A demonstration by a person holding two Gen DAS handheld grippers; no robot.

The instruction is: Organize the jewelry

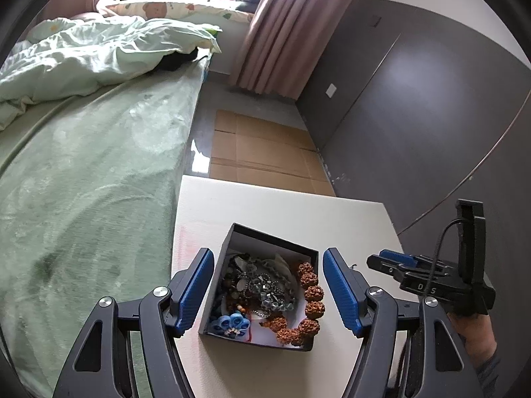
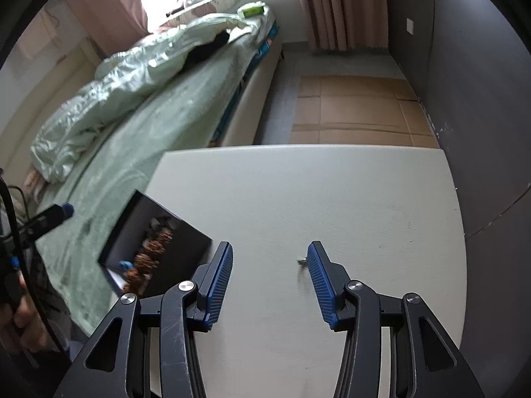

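Left hand-held gripper [image 1: 267,287]: jaws apart, empty, straddling black box [image 1: 272,237] of jewelry [image 1: 262,290] on table [image 1: 282,205] | right hand-held gripper [image 2: 268,278]: jaws apart, empty; small metal piece [image 2: 301,260] beside its right finger | bed [image 1: 93,165] alongside.

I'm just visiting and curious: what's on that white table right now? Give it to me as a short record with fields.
setting: bedroom, white table beside a green bed
box: black box, open, on the table
box contents: tangled metal chains, brown bead bracelet, blue flower piece
loose item: small silver piece on the table, apart from the box
left gripper: open, either side of the box, not pressing it
right gripper: open, empty, beside the silver piece
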